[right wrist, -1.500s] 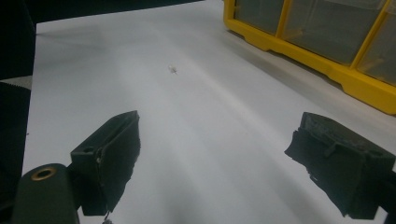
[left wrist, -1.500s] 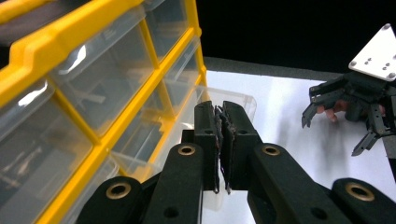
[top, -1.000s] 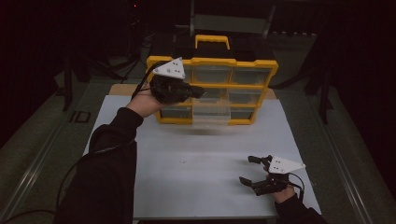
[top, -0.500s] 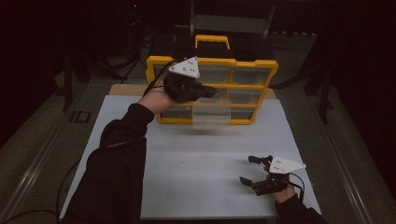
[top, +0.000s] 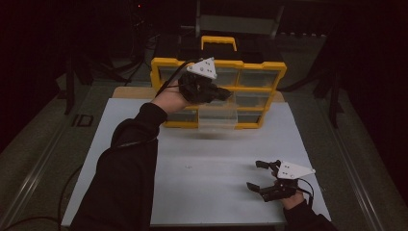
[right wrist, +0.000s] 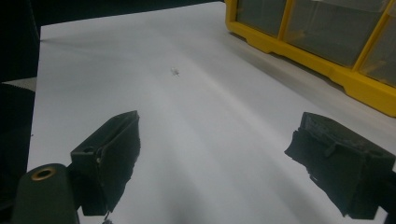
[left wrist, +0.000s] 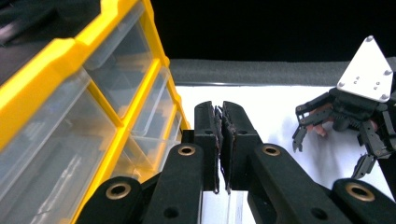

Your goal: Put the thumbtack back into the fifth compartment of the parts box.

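Note:
A yellow organizer point(top: 260, 67) with clear drawers stands upright at the far side of the white sheet. One clear drawer point(top: 217, 118) of its bottom row is pulled out toward me. My left gripper point(top: 225, 94) hovers in front of the middle row, just above that drawer, jaws shut and nothing visibly between the pads. In the left gripper view the shut gripper point(left wrist: 220, 109) points along the organizer's front point(left wrist: 51, 60). My right gripper point(top: 253, 174) rests open near the front right of the sheet, empty; its spread gripper point(right wrist: 215, 154) faces bare sheet, with the organizer point(right wrist: 327, 70) beyond.
The white sheet point(top: 202, 168) covers the table between the organizer and me. A yellow carry handle point(top: 219, 41) tops the organizer. Dark stands and floor surround the table. The right gripper point(left wrist: 329, 156) also shows far off in the left gripper view.
My left hand has moved rightward across the organizer's front with its jaws shut. The pulled-out drawer and the right gripper have stayed where they were.

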`<state>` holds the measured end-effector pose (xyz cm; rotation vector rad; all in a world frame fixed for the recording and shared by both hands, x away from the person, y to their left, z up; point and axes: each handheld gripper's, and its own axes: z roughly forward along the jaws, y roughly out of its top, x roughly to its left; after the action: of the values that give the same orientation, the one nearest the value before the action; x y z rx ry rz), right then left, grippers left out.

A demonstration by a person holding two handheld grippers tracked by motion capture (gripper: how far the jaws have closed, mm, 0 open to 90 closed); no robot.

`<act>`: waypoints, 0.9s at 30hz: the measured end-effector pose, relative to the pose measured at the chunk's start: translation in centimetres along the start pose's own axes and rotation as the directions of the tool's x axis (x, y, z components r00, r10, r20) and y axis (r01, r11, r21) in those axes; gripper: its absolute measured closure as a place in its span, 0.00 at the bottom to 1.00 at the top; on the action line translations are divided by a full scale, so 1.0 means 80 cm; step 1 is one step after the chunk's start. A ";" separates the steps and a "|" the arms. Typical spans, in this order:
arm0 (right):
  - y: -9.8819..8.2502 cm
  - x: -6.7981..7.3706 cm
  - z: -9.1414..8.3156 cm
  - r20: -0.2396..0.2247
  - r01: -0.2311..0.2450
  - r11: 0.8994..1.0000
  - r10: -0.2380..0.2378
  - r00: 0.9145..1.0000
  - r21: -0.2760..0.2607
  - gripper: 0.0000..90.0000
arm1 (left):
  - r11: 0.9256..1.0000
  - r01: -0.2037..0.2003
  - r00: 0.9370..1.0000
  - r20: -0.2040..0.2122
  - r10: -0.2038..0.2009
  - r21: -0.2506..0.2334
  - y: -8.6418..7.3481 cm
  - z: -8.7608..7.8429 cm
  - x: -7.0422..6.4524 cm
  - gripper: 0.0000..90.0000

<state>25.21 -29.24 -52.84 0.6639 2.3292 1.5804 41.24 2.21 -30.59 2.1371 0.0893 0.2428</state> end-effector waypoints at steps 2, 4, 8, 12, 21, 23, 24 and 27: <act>0.000 0.000 0.000 -0.002 0.000 1.000 0.000 1.000 0.001 0.15 | 1.000 0.008 1.000 0.007 -0.008 -0.003 -0.002 0.004 0.001 0.94; 0.000 0.000 0.001 -0.004 -0.001 1.000 0.001 1.000 0.001 0.15 | 1.000 0.018 1.000 0.006 -0.019 0.006 -0.004 0.009 0.004 0.94; 0.000 0.001 0.001 -0.004 0.001 1.000 -0.001 1.000 0.003 0.15 | 0.999 0.028 1.000 0.011 -0.028 0.031 -0.010 0.018 0.007 0.94; -0.001 0.000 0.001 -0.005 -0.001 1.000 0.001 1.000 0.004 0.15 | 0.998 0.038 0.999 0.013 -0.038 0.046 -0.014 0.026 0.007 0.94; 0.000 0.000 0.001 -0.005 0.001 1.000 -0.001 1.000 0.006 0.15 | 0.994 0.055 0.998 0.031 -0.059 0.098 -0.022 0.043 0.007 0.94; 0.000 0.000 0.001 -0.005 0.003 1.000 -0.003 1.000 0.006 0.15 | 0.992 0.064 0.997 0.032 -0.068 0.111 -0.025 0.047 0.008 0.94; 0.000 0.000 0.001 -0.005 0.003 1.000 -0.002 1.000 0.006 0.15 | 0.990 0.066 0.997 0.029 -0.070 0.122 -0.027 0.049 0.009 0.94; -0.001 0.000 0.001 -0.005 0.002 1.000 -0.002 1.000 0.006 0.15 | 0.987 0.077 0.996 0.030 -0.082 0.144 -0.030 0.055 0.009 0.94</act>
<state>25.23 -29.22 -52.90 0.6601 2.3381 1.5763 42.92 0.02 -34.80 2.2740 0.1753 0.1548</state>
